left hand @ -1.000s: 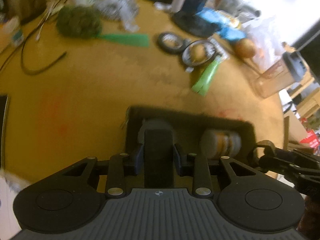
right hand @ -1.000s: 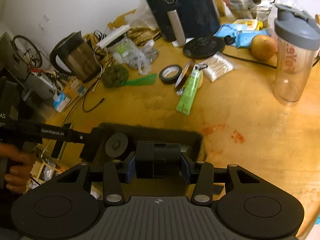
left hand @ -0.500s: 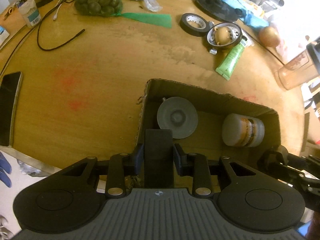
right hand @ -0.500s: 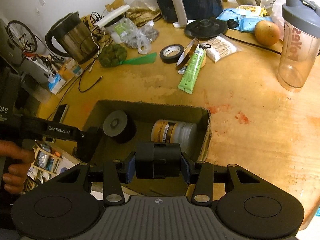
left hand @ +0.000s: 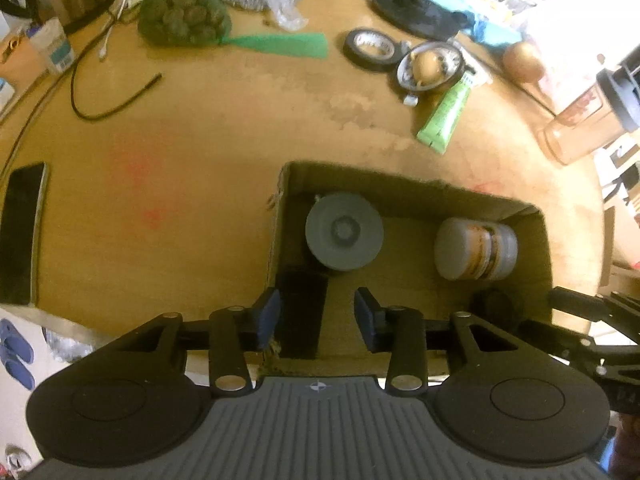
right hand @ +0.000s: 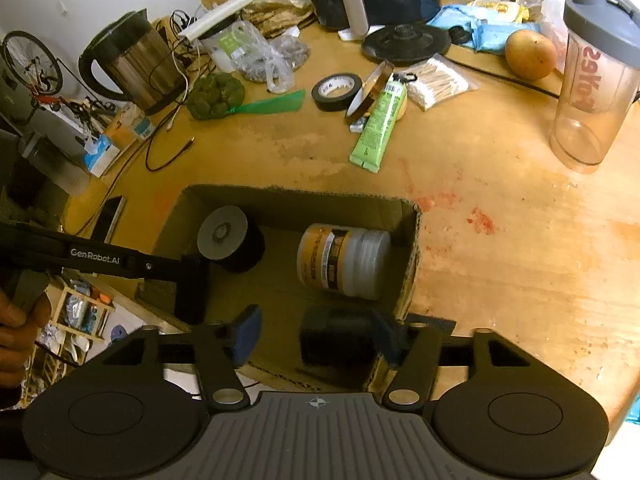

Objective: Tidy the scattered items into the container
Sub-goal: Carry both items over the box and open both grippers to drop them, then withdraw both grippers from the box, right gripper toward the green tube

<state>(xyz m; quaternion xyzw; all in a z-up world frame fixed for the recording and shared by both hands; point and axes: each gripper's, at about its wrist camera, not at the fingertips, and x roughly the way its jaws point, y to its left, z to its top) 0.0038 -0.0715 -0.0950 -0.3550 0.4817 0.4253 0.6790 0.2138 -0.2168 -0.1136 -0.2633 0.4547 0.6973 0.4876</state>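
An open cardboard box (left hand: 404, 182) (right hand: 292, 194) sits on the wooden table near its front edge. Inside it stand a black cylinder with a grey top (left hand: 344, 232) (right hand: 222, 232) and a white jar (left hand: 476, 250) (right hand: 344, 260) lying on its side. My left gripper (left hand: 318, 317) hangs over the box's left end, jaws opening. A black block (left hand: 300, 312) leans by its left pad, with a gap to the right pad. My right gripper (right hand: 316, 335) is over the box's right end, jaws opening. A blurred black item (right hand: 338, 340) sits loose by its right pad.
Beyond the box lie a green tube (right hand: 378, 128), a black tape roll (right hand: 336, 90), an amber tape roll (right hand: 368, 92), a net bag of green fruit (left hand: 184, 16), a black cable (left hand: 116, 100) and a phone (left hand: 22, 232). A shaker bottle (right hand: 592, 80) stands far right.
Both grippers' jaws have spread apart. The black block and the black item, clamped before, now sit loose between the pads inside the box.
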